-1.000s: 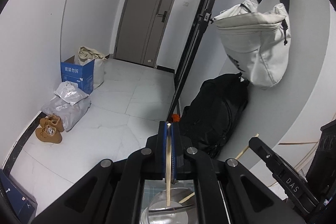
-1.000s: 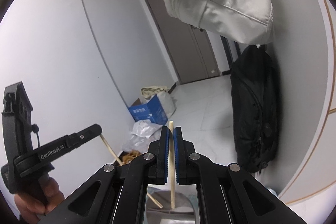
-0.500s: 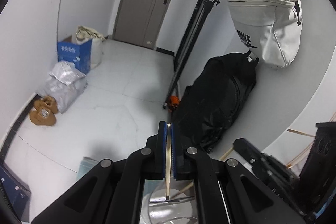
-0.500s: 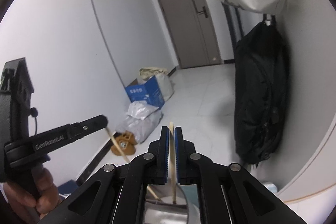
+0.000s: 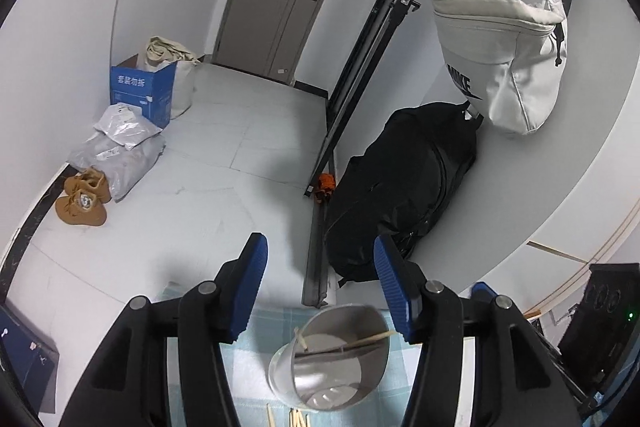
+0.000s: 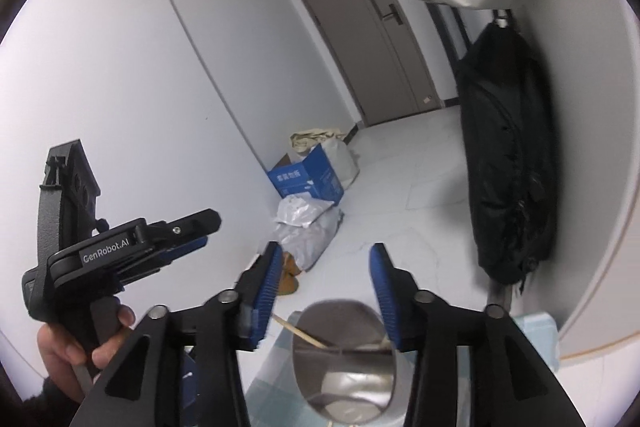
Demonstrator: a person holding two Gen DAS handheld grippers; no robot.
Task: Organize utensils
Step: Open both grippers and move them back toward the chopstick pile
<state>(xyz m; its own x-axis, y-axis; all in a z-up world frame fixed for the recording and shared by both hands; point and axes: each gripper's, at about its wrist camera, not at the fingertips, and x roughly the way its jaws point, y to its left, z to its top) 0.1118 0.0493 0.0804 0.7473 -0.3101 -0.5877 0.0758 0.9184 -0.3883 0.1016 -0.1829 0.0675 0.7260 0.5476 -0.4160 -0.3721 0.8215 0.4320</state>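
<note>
A steel cup (image 5: 332,359) stands on a pale blue checked cloth (image 5: 256,355) right below both grippers. Wooden chopsticks (image 5: 360,341) lean inside it. More chopstick ends (image 5: 296,419) lie on the cloth in front of the cup. My left gripper (image 5: 318,259) is open and empty above the cup. My right gripper (image 6: 324,275) is open and empty above the same cup (image 6: 344,359), where chopsticks (image 6: 300,333) rest on the rim. The left gripper's body (image 6: 120,247) shows at the left of the right wrist view, held in a hand.
A black bag (image 5: 404,187) and a white bag (image 5: 504,51) hang on the wall to the right. On the floor are a blue box (image 5: 142,89), grey parcels (image 5: 116,151) and brown shoes (image 5: 82,199). A dark speaker (image 5: 600,315) stands at the right.
Both grippers were shut on one chopstick each above the cup. Both have opened now and the chopsticks lie in the cup. The views have tilted downward.
</note>
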